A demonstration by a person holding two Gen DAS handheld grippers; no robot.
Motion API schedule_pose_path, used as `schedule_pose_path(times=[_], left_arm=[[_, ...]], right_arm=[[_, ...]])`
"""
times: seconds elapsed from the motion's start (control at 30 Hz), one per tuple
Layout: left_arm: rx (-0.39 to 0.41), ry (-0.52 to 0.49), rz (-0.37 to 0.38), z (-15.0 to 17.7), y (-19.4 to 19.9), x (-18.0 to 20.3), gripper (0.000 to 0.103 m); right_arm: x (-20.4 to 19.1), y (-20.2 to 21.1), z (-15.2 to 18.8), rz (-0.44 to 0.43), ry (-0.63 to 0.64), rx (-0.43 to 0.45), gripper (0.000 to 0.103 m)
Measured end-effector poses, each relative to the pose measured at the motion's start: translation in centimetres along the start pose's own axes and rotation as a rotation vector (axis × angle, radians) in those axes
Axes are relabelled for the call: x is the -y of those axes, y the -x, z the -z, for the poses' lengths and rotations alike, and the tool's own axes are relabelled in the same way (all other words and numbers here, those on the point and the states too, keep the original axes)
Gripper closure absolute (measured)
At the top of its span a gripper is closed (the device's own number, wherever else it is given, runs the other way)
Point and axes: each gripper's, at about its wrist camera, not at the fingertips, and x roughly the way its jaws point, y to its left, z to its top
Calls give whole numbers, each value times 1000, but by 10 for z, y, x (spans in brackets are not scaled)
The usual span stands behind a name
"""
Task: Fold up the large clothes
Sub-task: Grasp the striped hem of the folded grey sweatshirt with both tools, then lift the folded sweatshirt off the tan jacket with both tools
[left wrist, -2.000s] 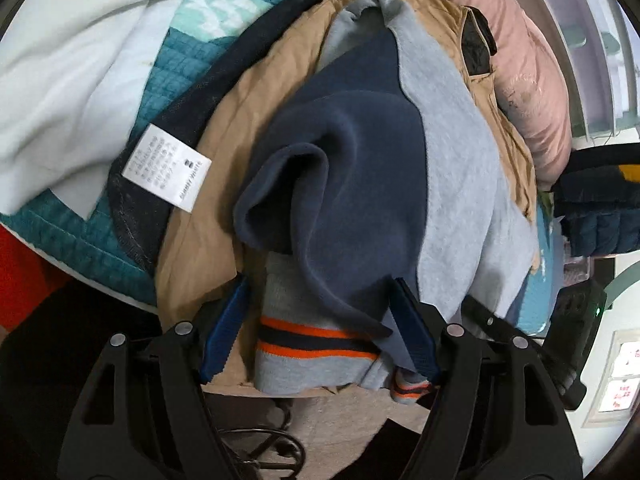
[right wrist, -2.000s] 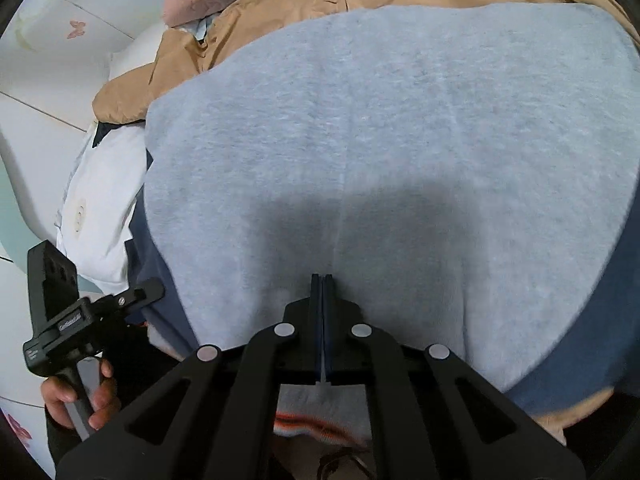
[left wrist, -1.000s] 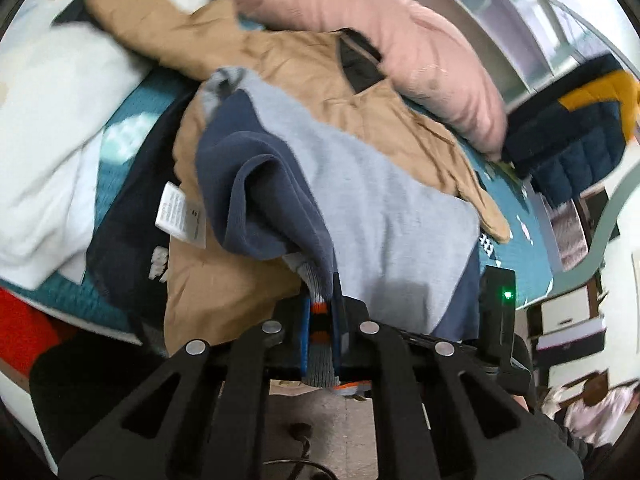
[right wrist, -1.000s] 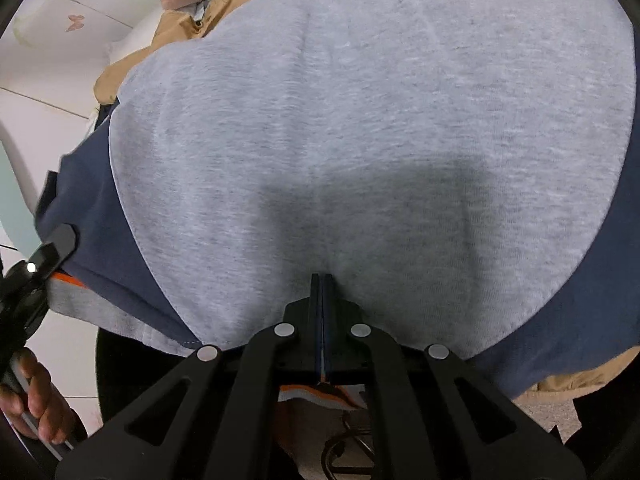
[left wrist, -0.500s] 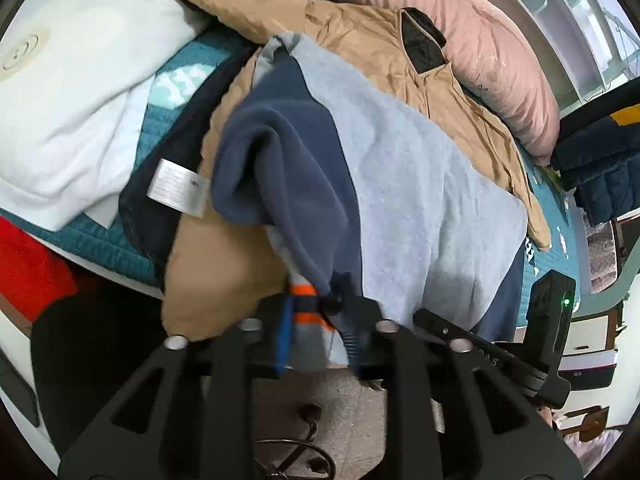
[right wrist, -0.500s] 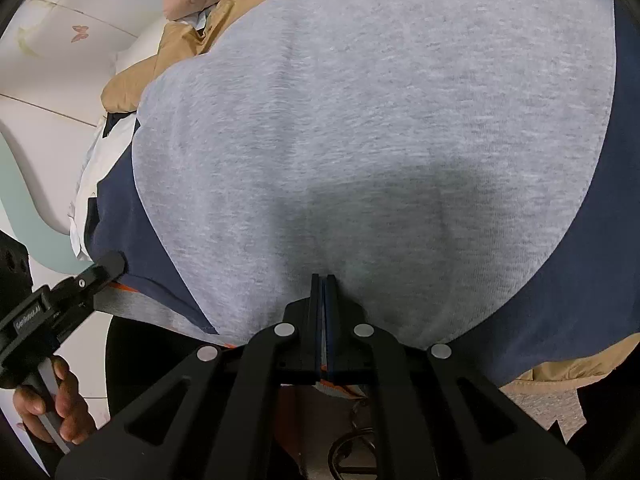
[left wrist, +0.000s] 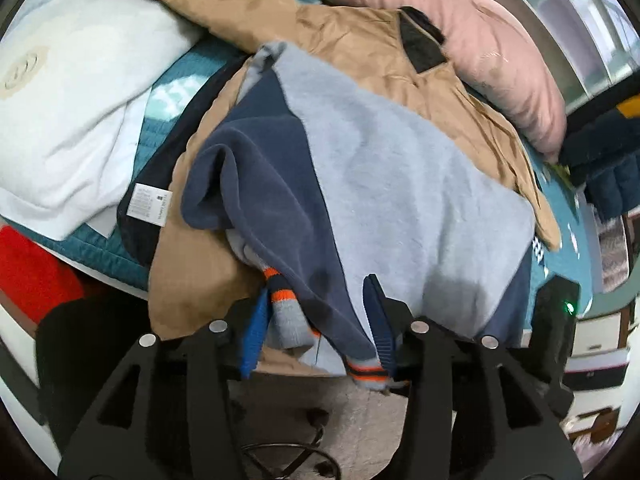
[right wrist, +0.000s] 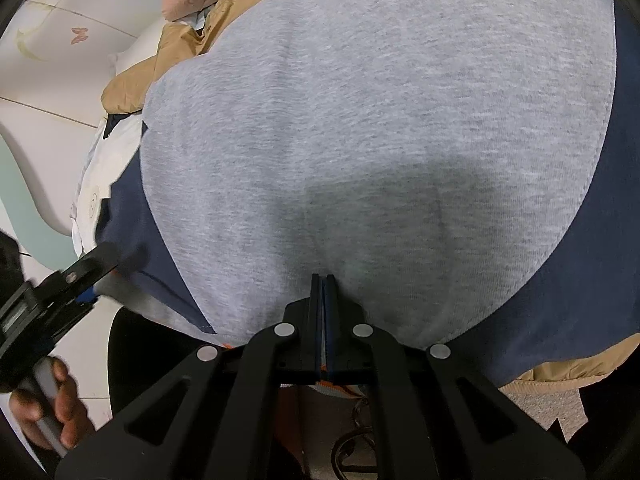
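A grey and navy sweatshirt point(left wrist: 400, 184) with orange-striped cuffs lies on the bed over a tan jacket point(left wrist: 360, 40). My left gripper point(left wrist: 316, 320) is open, its blue pads on either side of the navy sleeve and its cuff point(left wrist: 286, 316), which hang between them. My right gripper point(right wrist: 324, 292) is shut on the sweatshirt's hem, with the grey body point(right wrist: 380, 120) filling the right wrist view. The left gripper also shows in the right wrist view point(right wrist: 84, 276), at the sleeve.
A pink pillow point(left wrist: 460, 28) lies at the back. A white garment point(left wrist: 68, 120) and a teal quilt point(left wrist: 100, 248) are at the left. A dark garment with a white label point(left wrist: 150, 204) lies under the jacket. Floor and cables point(left wrist: 288, 456) are below.
My left gripper had closed on the sleeve cuff a second ago and has now opened, so the cuff hangs loose between the pads. My right gripper stays shut on the hem.
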Motion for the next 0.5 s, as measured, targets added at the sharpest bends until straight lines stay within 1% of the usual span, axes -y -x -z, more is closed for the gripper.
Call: schedule_pose_path(times=[0.03,0.07,0.1,0.13,0.17,0.2,0.23,0.27,0.33,0.4,0.43,0.5], left_arm=[[1,3,-4,-1,-3,-2,62],[11,-3,-9,-2,-4,-3,82],[27,-27,-16,-3,-3,-2,91],[42,-39,-8,-4,-1,-2,93],[60,-56,16,-3,4,2,94],[87,-90,40,-2,12,8,95],[119,-133,52,0,20,17,95],[136,-159,56,1,24,23,95],[157,-207,86,4,33,38,95],[159,-227,120,6,35,51,95],[154,-239,132,7,34,57,96],[160,-272,130,10,34,69,96]], right_arm=[[0,0,0,-3,-2,0,103],[1,0,0,-4,-2,0,103],[1,0,0,-4,1,-1,103],[1,0,0,-4,7,-2,103],[2,1,0,-4,7,-2,103],[2,1,1,-5,4,-3,103],[2,5,2,-10,-2,3,101],[1,8,4,-14,4,6,101],[-2,7,9,2,17,-11,102],[6,-3,13,20,8,-21,103],[9,-5,12,11,-2,-21,103],[12,-2,12,-14,-19,-21,103]])
